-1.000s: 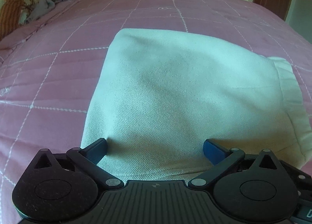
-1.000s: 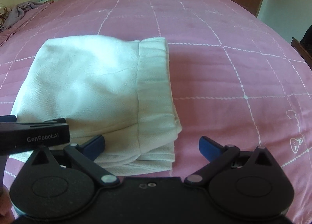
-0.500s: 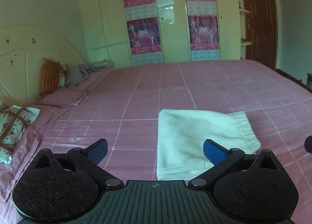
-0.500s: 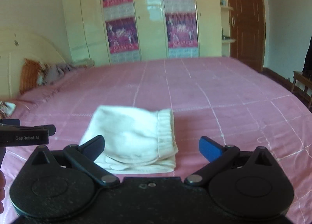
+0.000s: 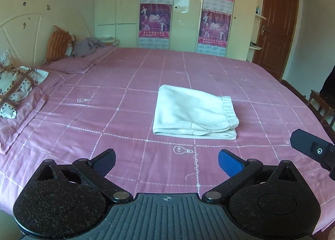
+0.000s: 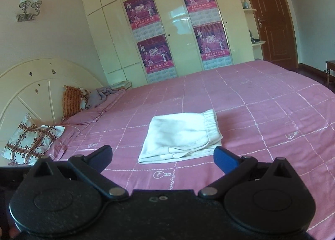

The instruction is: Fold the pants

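Note:
The cream-white pants lie folded into a compact rectangle on the pink bed, waistband at the right end. They also show in the right wrist view. My left gripper is open and empty, held back from the pants above the bed's near side. My right gripper is open and empty, also held back; its body shows at the right edge of the left wrist view. Neither gripper touches the pants.
Pillows and a grey cloth lie by the headboard at the left. A wardrobe with posters stands behind the bed. A brown door and a wooden stool are at the right.
Both grippers have pulled back and up from the folded pants, which were right at the fingertips a second ago. The pants lie where they were.

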Demonstrator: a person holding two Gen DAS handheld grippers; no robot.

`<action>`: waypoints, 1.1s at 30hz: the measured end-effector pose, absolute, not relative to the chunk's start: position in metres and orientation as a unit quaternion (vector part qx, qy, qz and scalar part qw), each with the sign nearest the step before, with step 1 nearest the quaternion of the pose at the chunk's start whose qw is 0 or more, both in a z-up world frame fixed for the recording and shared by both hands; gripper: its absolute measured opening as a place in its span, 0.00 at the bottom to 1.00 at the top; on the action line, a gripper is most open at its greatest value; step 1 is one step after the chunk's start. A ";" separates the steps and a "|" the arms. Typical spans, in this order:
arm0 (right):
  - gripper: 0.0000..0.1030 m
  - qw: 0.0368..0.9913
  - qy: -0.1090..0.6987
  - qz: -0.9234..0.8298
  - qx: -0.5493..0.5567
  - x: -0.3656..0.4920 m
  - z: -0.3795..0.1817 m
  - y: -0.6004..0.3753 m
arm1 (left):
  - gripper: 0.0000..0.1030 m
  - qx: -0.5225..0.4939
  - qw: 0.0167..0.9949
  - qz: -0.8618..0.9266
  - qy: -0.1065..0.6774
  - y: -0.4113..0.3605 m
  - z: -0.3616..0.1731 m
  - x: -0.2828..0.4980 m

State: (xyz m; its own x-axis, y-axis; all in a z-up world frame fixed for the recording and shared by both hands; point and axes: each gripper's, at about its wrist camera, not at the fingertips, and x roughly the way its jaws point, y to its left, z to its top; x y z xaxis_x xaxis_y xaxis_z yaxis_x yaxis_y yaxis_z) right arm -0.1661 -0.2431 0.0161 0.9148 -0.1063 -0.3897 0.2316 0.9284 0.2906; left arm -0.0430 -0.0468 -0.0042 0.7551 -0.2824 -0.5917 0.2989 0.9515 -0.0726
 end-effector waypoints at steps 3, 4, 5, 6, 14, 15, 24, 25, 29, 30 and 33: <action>1.00 0.967 0.182 -0.103 0.145 -0.180 0.024 -0.227 | 1.00 0.013 0.932 -0.156 0.327 -0.045 -0.008 -0.049; 1.00 0.967 0.182 -0.109 0.138 -0.184 0.025 -0.224 | 1.00 0.014 0.932 -0.155 0.328 -0.045 -0.009 -0.050; 1.00 0.967 0.181 -0.116 0.133 -0.185 0.026 -0.221 | 1.00 0.016 0.932 -0.152 0.328 -0.045 -0.009 -0.050; 1.00 0.967 0.183 -0.122 0.130 -0.184 0.028 -0.220 | 1.00 0.022 0.933 -0.148 0.327 -0.045 -0.007 -0.055; 1.00 0.970 0.178 -0.137 0.098 -0.179 0.045 -0.224 | 1.00 0.038 0.936 -0.134 0.323 -0.054 0.000 -0.054; 1.00 0.969 0.176 -0.139 0.100 -0.180 0.044 -0.225 | 1.00 0.040 0.935 -0.135 0.324 -0.058 0.000 -0.054; 1.00 0.963 0.190 -0.145 0.122 -0.177 0.031 -0.243 | 1.00 0.056 0.930 -0.142 0.334 -0.076 -0.006 -0.055; 1.00 0.963 0.190 -0.147 0.123 -0.177 0.031 -0.244 | 1.00 0.056 0.930 -0.143 0.335 -0.077 -0.006 -0.054; 1.00 0.962 0.192 -0.152 0.123 -0.176 0.028 -0.242 | 1.00 0.058 0.930 -0.144 0.334 -0.079 -0.006 -0.054; 1.00 0.961 0.194 -0.152 0.124 -0.175 0.027 -0.242 | 1.00 0.058 0.929 -0.145 0.334 -0.078 -0.007 -0.053; 1.00 0.960 0.199 -0.152 0.126 -0.174 0.025 -0.243 | 1.00 0.060 0.930 -0.144 0.333 -0.078 -0.008 -0.053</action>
State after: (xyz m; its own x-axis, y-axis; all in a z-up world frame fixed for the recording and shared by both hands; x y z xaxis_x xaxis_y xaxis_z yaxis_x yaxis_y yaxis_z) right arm -0.1741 -0.2433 0.0249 0.8747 -0.2423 -0.4196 0.3426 0.9217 0.1819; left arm -0.0535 -0.0781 -0.0077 0.7366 -0.2288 -0.6365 0.3084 0.9511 0.0151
